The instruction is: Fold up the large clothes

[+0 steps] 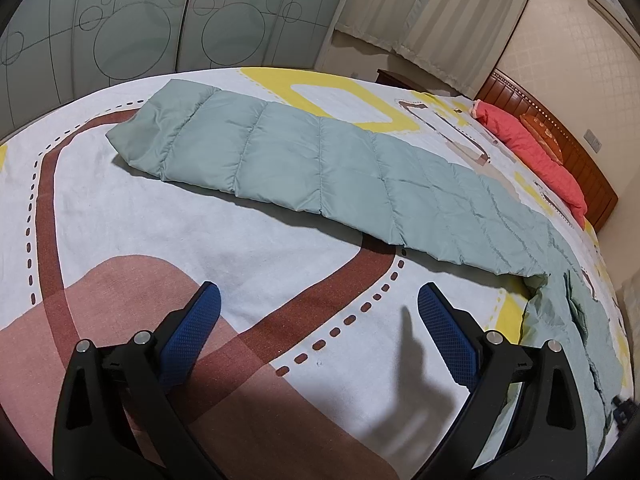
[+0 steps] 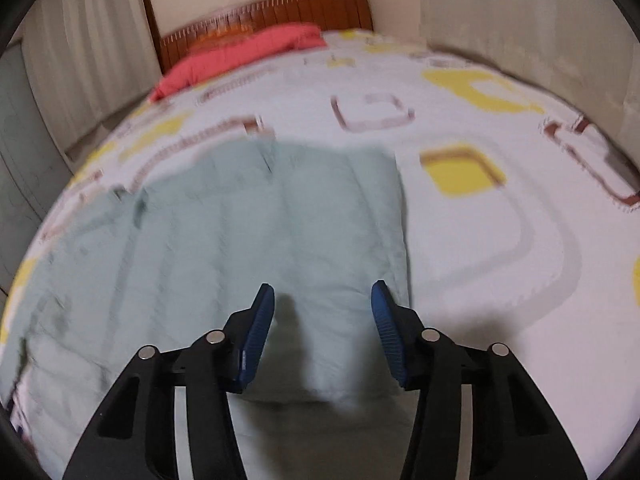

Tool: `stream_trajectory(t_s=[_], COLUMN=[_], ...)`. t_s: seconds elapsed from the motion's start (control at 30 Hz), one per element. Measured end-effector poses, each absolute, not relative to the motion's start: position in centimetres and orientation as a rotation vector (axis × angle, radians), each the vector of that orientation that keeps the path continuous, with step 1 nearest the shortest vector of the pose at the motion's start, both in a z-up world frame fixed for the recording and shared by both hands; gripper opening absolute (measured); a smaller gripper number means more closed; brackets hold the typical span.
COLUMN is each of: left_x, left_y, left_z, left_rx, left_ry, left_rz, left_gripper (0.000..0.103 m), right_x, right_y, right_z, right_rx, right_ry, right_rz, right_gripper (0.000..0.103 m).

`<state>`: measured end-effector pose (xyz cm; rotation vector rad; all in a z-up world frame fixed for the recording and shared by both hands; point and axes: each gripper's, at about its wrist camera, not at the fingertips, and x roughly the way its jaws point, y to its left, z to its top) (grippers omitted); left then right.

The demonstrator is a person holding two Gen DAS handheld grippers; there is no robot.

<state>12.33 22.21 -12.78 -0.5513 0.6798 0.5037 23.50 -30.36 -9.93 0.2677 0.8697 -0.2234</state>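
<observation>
A pale green quilted garment [image 1: 328, 168] lies folded into a long strip across the patterned bed sheet [image 1: 140, 208]; its right end drops over the bed's edge. My left gripper [image 1: 319, 308] hovers open above bare sheet, short of the strip, nothing between its blue pads [image 1: 188, 332]. In the blurred right wrist view the same green garment [image 2: 248, 216] spreads below my right gripper [image 2: 323, 304]. Its jaws stand apart above the garment's near edge, and no cloth is pinched between the pads [image 2: 256, 332].
A coral pillow [image 1: 536, 148] lies by the wooden headboard [image 1: 560, 136]. A wardrobe with circle patterns [image 1: 140, 28] stands behind the bed, and curtains [image 1: 432, 12] hang beside it. The bed's right edge [image 1: 612, 304] falls away near the garment's hanging end.
</observation>
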Motion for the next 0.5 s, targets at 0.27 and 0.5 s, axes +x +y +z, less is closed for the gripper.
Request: stream_trajectory(t_s=[0.27,0.5], left_x=[12.5,12.8], left_y=[22.2,22.1], left_z=[-12.9,-13.0], left_rx=[-0.539,-0.526], left_ry=[0.688,0.696], left_rz=[0.509,0.517], left_gripper=[0.099,0.099], right_x=[24.5,28.9], right_y=[-31.4,-32.8], right_z=[-9.4,-8.2], right_rx=[0.306,0.288], right_ry=[0.879,0.809], right_rz=[-0.189,-0.226], right_gripper=[0.050,0.050])
